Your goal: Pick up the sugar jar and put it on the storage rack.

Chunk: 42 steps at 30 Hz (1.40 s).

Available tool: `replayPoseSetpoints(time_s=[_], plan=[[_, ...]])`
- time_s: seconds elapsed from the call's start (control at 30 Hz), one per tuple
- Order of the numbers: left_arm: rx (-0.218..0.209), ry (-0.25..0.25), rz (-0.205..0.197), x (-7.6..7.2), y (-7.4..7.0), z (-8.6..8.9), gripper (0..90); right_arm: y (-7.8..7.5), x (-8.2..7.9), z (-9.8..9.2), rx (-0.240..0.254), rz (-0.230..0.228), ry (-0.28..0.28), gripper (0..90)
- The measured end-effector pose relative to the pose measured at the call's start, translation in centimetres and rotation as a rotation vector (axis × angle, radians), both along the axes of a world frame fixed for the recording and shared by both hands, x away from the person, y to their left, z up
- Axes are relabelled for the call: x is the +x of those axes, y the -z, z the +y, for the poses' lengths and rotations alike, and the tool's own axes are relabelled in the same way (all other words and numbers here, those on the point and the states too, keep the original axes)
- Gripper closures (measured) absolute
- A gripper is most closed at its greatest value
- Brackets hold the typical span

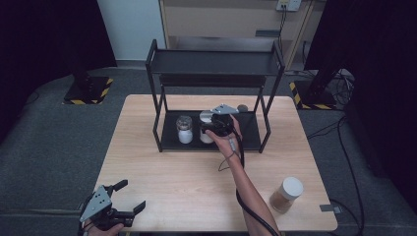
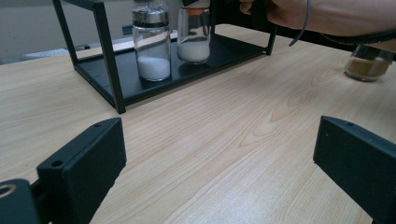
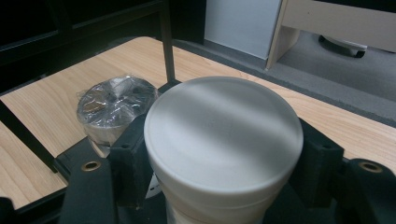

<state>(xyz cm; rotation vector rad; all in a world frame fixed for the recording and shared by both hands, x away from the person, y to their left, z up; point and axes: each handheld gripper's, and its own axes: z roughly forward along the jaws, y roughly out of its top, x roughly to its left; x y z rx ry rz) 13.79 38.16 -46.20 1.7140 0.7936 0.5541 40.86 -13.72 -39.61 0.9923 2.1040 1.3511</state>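
On the lower shelf of the black rack [image 1: 253,135], which stands at the far middle of the wooden table [image 1: 172,177], we see two glass jars side by side, each part-filled with white powder. The steel-capped jar [image 1: 185,129] stands on the left of the shelf; in the left gripper view it shows as a clear glass with a silvery lid [image 2: 150,42]. Just beside it, to the right, stands the white-lidded jar [image 1: 206,129], and here our right gripper [image 1: 218,124] reaches in under the upper shelf. In the right gripper view the broad white lid [image 3: 224,135] sits squarely between the two black jaws, which press against the jar on both sides, so we read this claw as pinching the white-lidded jar just beneath its lid. The steel-capped jar [image 3: 116,105] shows close behind it in that view, near but apart from the jaw. We cannot tell whether the held jar rests on the shelf or hangs slightly above it.

At the near left corner of the table our left gripper [image 1: 129,196] lies low over the edge, its jaws spread wide with bare wood between them; in its own view the two black jaws stand far apart, gripping nothing.

Toward the near right corner, well apart from the rack, a third jar [image 1: 286,194] with a white lid and brown contents stands upright on the table
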Motion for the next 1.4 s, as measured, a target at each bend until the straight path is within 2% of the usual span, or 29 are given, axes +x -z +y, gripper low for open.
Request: replayPoseSetpoints(time_s=[0.27,0.63,1.03,1.23,1.4], plan=[[0.0,0.0,-0.001,0.0,0.0,0.0,1.4,0.4,0.3,0.0,0.012,0.013,0.006,33.9],[0.001,0.002,-0.002,0.0,0.0,0.0,1.4,0.6,0.3,0.3,0.002,0.003,0.002,33.8],[0.003,0.003,-0.002,0.0,0.0,0.0,1.5,1.2,0.1,-0.1,0.021,-0.009,-0.003,32.8],[0.003,0.003,-0.001,0.0,0.0,0.0,1.5,1.4,0.0,-0.8,0.055,-0.004,0.001,25.0],[0.006,0.004,-0.002,0.0,-0.1,-0.1,1.5,1.3,0.1,-1.1,0.077,0.004,0.01,9.2]])
